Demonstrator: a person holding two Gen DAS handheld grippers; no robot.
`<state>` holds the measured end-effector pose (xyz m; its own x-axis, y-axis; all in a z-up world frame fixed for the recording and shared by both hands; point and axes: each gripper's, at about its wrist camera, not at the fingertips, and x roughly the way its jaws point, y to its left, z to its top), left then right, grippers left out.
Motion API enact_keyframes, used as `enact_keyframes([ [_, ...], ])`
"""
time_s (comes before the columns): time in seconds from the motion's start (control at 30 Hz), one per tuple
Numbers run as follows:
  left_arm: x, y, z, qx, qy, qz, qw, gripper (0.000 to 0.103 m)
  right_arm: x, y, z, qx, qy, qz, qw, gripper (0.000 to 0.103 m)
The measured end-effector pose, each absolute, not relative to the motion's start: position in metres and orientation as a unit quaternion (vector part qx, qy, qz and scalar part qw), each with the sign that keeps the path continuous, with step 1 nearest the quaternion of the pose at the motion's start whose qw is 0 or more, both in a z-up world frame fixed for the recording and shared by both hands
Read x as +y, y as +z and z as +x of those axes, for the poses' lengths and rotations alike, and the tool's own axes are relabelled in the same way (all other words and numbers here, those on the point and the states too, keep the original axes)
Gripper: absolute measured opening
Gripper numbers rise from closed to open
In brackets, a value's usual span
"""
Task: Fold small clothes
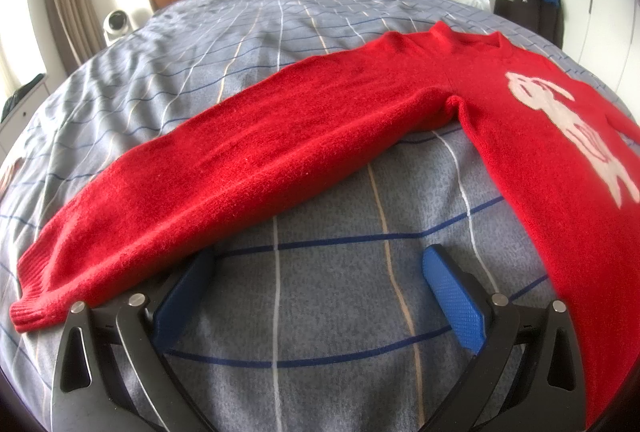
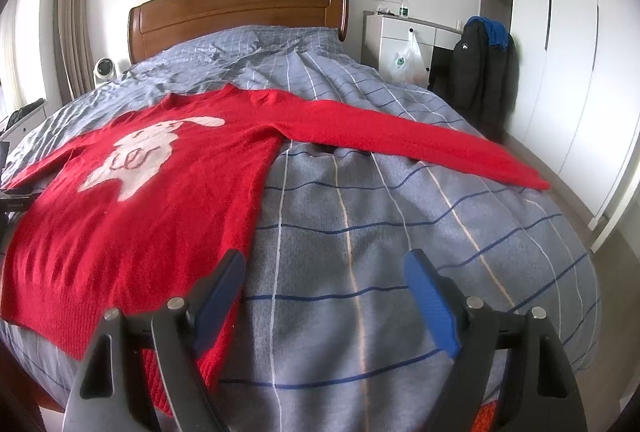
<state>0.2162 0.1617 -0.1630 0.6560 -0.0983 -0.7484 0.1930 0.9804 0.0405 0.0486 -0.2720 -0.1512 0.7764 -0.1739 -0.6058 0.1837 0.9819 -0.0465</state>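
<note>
The bed (image 2: 400, 232), under a grey checked cover, carries a red sweater (image 2: 160, 191) spread flat, sleeves outstretched. The right gripper (image 2: 324, 296) hangs wide open at the sweater's hem corner, holding nothing. The left gripper (image 1: 316, 292), also spread wide and empty, sits just below the sweater's sleeve (image 1: 240, 171).

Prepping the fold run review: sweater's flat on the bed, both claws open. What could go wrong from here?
1. The right sleeve cuff lies near the bed's edge; a tug may slide it off.
2. The left claw hovers over the striped duvet, beside the left sleeve; closing could pinch the cover.
3. The right claw straddles the sweater side edge; a shallow grip might slip.
</note>
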Motion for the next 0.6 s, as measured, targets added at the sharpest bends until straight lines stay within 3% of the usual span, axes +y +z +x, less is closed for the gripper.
enact_keyframes([
  [0.6,0.1619,-0.1630,0.2164,0.407,-0.080,0.058,0.908,0.103,-0.2692,-0.1551,0.0516,0.330,-0.093,0.002,0.939,0.081],
])
